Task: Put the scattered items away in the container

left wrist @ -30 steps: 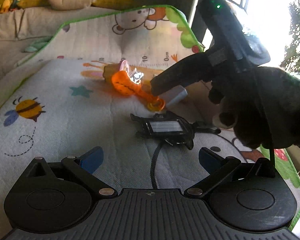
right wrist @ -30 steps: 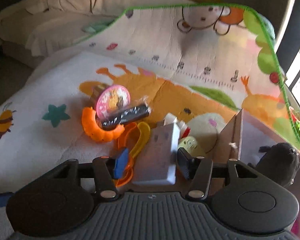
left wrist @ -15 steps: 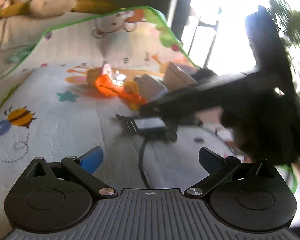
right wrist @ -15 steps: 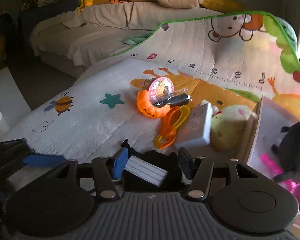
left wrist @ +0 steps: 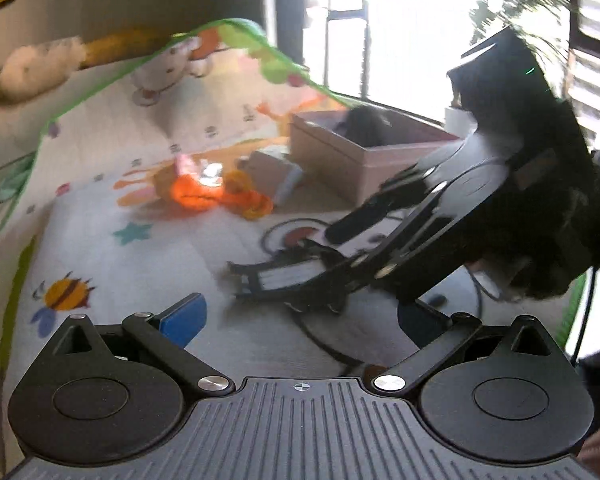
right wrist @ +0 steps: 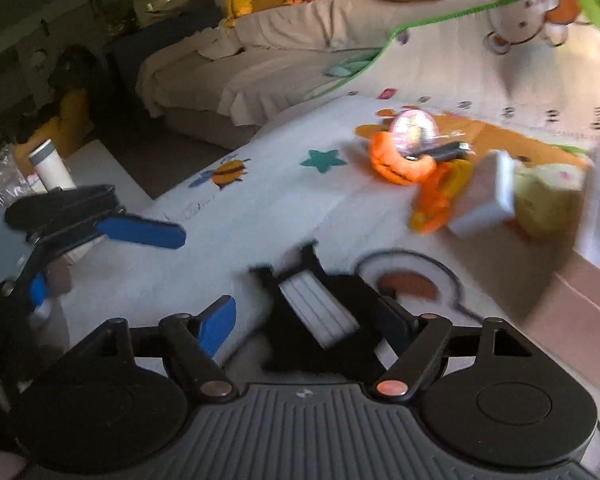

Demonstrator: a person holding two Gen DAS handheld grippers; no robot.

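A black turtle-shaped toy with a white striped panel (left wrist: 284,280) (right wrist: 320,316) lies on the play mat. My right gripper (right wrist: 312,320) (left wrist: 340,248) is open with its fingers either side of the toy. My left gripper (left wrist: 300,316) is open and empty, a little before the toy; it shows at the left of the right wrist view (right wrist: 140,232). An orange pumpkin toy (right wrist: 400,160), orange and yellow rings (right wrist: 436,200) and a white block (right wrist: 488,196) lie beside the pink cardboard box (left wrist: 364,156).
A yellow-green soft toy (right wrist: 548,196) leans on the box wall. A black plush (left wrist: 364,120) sits inside the box. A black cable (left wrist: 324,340) runs over the mat. A sofa with cushions (right wrist: 284,40) stands behind. A white cylinder (right wrist: 52,168) stands at left.
My right gripper let go of the white block, which now lies by the box, then drew back and came down around the black turtle toy. My left gripper turned rightward.
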